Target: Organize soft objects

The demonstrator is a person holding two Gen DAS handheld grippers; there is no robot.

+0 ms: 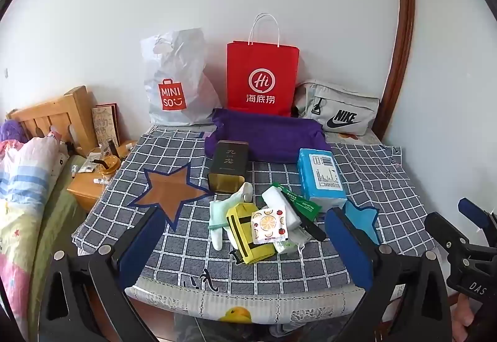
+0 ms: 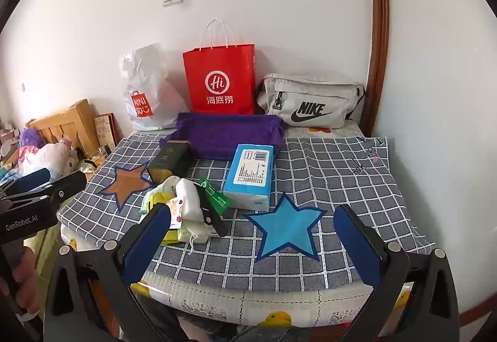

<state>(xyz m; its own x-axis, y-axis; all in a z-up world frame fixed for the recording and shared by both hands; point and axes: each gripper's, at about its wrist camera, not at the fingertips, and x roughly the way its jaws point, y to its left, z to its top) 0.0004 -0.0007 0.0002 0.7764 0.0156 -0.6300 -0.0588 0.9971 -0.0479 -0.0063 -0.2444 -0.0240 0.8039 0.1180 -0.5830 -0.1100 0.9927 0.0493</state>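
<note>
A heap of small soft items lies mid-table: a pale green sock, a yellow pouch, a fruit-print packet, a white rolled cloth and a green tag. Behind them sit a blue tissue pack, a dark tin and a purple fabric tray. My left gripper hovers open in front of the heap, holding nothing. My right gripper is open over the blue star patch, right of the heap.
A checked cloth with a brown star patch covers the table. A Miniso plastic bag, red paper bag and grey Nike bag stand along the wall. A bed and wooden nightstand are at left.
</note>
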